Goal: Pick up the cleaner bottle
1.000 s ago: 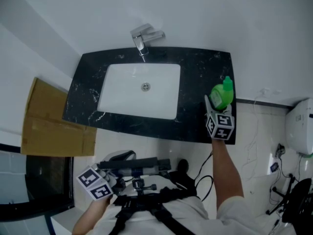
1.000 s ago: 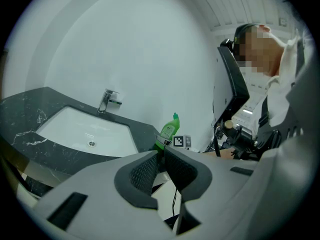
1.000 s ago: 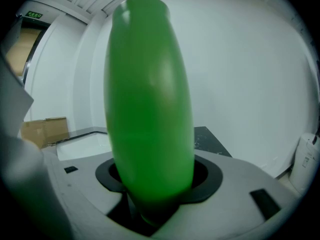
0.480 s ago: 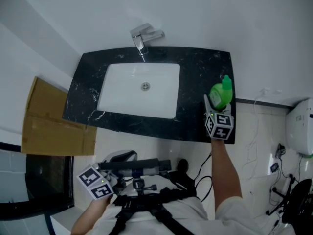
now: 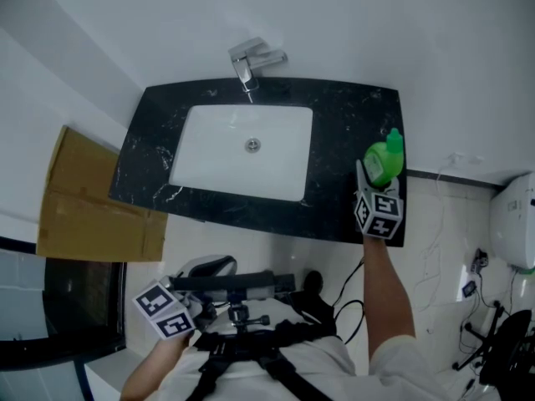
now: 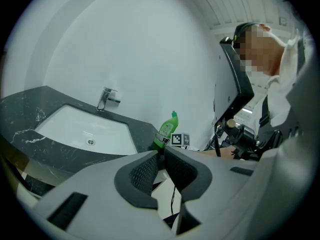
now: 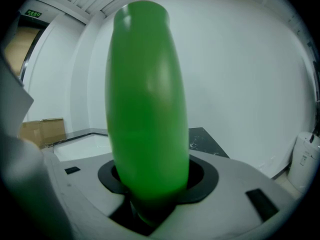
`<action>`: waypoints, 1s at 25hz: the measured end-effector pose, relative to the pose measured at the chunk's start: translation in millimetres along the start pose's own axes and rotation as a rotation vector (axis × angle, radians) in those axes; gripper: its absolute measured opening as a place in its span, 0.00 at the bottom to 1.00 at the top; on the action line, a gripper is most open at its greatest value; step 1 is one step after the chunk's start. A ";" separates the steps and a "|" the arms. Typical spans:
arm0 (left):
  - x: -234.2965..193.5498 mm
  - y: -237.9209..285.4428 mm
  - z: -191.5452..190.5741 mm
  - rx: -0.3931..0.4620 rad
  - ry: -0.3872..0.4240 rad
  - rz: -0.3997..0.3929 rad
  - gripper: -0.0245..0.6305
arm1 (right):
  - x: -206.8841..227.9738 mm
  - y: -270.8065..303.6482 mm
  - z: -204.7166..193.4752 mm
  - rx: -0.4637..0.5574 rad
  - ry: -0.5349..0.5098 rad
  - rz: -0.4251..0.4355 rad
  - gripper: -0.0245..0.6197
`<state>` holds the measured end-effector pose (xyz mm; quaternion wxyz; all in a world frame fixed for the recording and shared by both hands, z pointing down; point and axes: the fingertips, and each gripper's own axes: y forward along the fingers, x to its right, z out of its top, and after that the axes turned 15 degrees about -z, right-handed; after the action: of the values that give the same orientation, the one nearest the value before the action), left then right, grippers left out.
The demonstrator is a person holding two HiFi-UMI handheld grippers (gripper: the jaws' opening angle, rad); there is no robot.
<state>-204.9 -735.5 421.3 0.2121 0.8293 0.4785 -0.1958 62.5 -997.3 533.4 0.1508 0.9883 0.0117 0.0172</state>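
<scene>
Grab looks done: right gripper (image 7: 150,196) squeezes the bottle (image 7: 147,109), left gripper (image 6: 161,165) sits closed, empty. Next it probably needs a straight lift.

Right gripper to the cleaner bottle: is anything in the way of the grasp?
Nothing visible is. The green cleaner bottle already sits between the jaws of the right gripper, pads against its sides, at the right end of the black countertop. Nothing else stands near it.
</scene>
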 end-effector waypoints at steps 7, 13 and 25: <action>1.2 1.1 -0.1 -0.006 0.006 -0.001 0.09 | 3.0 1.8 -0.8 0.002 -0.012 0.001 0.33; 1.9 -0.5 -2.0 -0.009 0.002 -0.002 0.09 | 2.0 1.7 -0.5 0.004 -0.013 0.002 0.33; -0.4 -1.3 -0.7 -0.008 -0.002 -0.001 0.09 | -0.8 2.3 -0.3 0.003 -0.077 0.006 0.31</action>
<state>-206.2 -734.7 421.9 0.2156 0.8279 0.4796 -0.1951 61.8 -999.4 534.3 0.1497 0.9885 0.0031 -0.0203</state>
